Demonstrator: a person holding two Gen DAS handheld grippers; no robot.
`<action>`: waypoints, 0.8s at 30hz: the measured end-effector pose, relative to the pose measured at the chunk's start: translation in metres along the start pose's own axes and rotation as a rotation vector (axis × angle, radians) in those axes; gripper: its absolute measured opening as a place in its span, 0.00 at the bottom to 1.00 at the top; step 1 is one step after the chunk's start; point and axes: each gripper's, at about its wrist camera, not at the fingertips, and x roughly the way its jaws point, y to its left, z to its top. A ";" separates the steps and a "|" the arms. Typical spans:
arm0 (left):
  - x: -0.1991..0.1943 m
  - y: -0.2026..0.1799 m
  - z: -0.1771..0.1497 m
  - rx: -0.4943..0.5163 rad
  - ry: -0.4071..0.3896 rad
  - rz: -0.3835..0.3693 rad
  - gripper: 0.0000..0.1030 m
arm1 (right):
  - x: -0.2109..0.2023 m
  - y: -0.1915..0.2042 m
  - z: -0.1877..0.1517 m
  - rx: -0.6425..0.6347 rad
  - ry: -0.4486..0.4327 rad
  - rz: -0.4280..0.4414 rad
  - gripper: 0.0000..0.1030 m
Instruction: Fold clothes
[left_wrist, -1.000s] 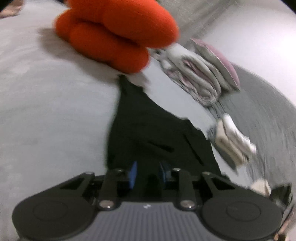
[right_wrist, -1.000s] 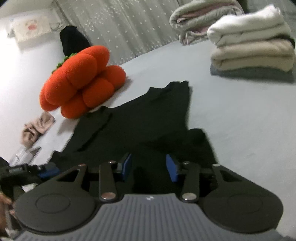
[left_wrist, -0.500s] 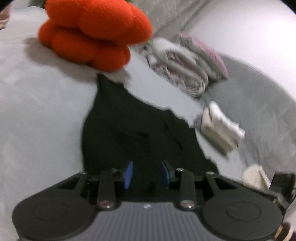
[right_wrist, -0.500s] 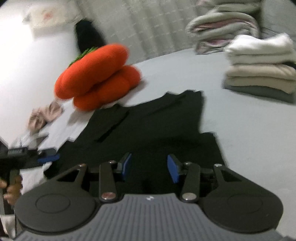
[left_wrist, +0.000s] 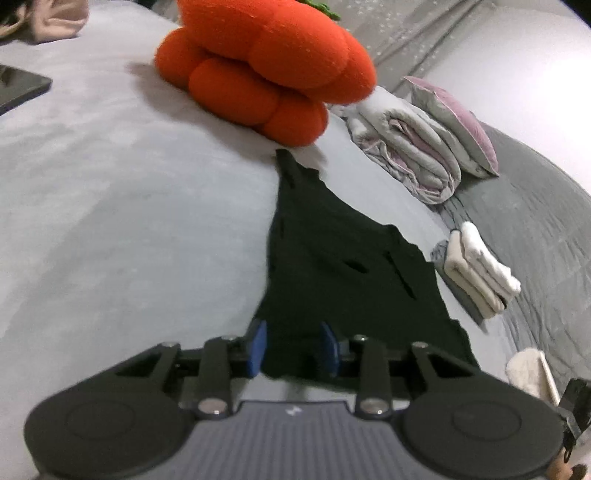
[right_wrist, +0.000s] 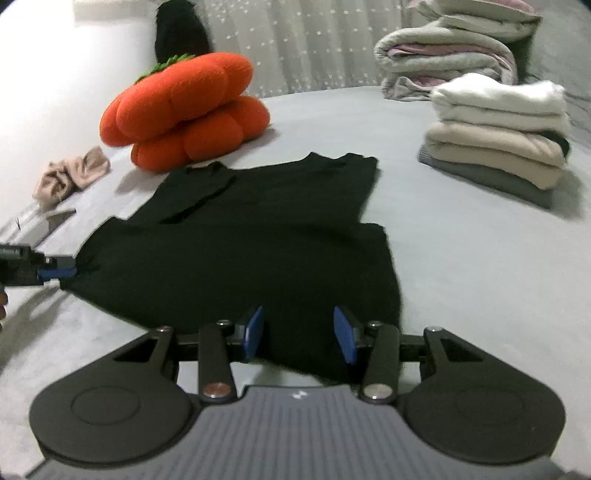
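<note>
Both of my tongs stood spread over the near hem of the black shirt (right_wrist: 258, 236), pinching nothing. My left tongs (left_wrist: 293, 349) had their blue pads parted with dark cloth showing between them; whether the pads touched it I could not tell. My right tongs (right_wrist: 299, 334) gaped wider over the other end of the same hem, level and aimed straight ahead. From my right wrist, my left tongs (right_wrist: 55, 273) reached in from the side, tips at the shirt's corner. That shirt lay flat on the grey bed (right_wrist: 461, 258), long axis running away from me, collar toward the orange cushion (right_wrist: 184, 110). Folded sweaters (right_wrist: 498, 129) sat stacked well apart at my right.
</note>
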 end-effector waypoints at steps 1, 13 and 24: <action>-0.001 0.002 0.000 -0.022 0.005 -0.003 0.36 | -0.005 -0.004 0.000 0.027 -0.005 0.012 0.45; -0.011 0.021 -0.002 -0.264 0.075 -0.035 0.43 | -0.031 -0.042 -0.004 0.429 0.047 0.124 0.46; -0.002 0.002 0.009 -0.154 0.057 0.023 0.44 | -0.037 -0.044 0.002 0.449 0.056 0.070 0.46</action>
